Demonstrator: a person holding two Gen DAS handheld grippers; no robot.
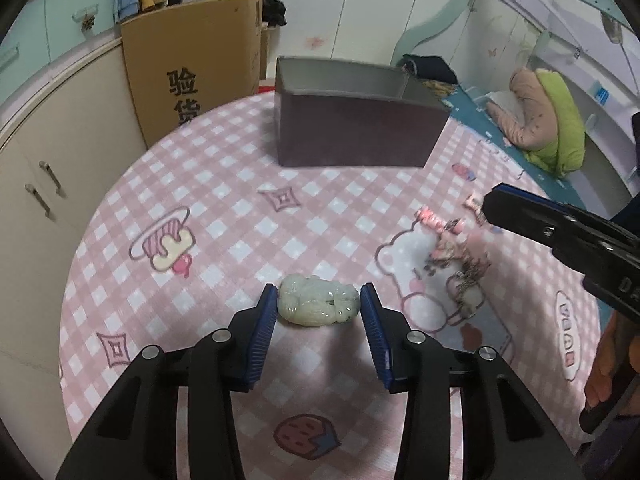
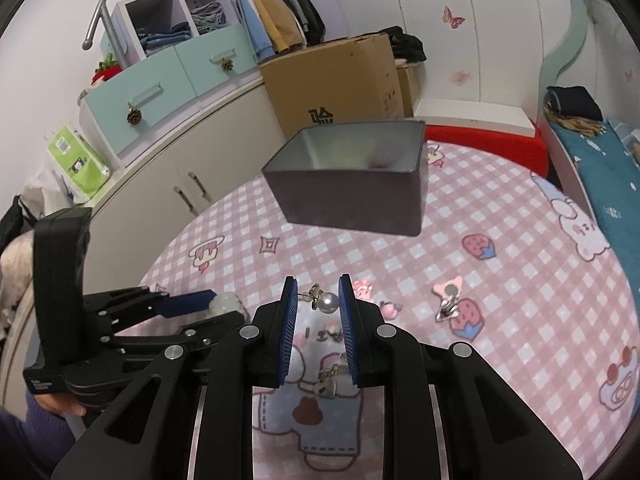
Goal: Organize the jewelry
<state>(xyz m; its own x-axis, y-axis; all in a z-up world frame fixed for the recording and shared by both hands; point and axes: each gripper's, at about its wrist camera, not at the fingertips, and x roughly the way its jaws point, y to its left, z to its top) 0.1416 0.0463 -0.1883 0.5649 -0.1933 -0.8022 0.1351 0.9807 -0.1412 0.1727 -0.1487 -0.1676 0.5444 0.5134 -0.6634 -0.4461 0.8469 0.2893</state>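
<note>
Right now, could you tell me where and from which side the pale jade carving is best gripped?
Grip the jade carving across its two short ends, coming from above: it lies flat, long axis across the left gripper, whose fingers already flank both ends.

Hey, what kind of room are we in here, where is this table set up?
Most likely a child's bedroom at home. Clothes hang in an open wardrobe, butterfly decals dot the white closet doors, and a bed with a teal cover sits beside the table's pink cartoon cloth.
</note>
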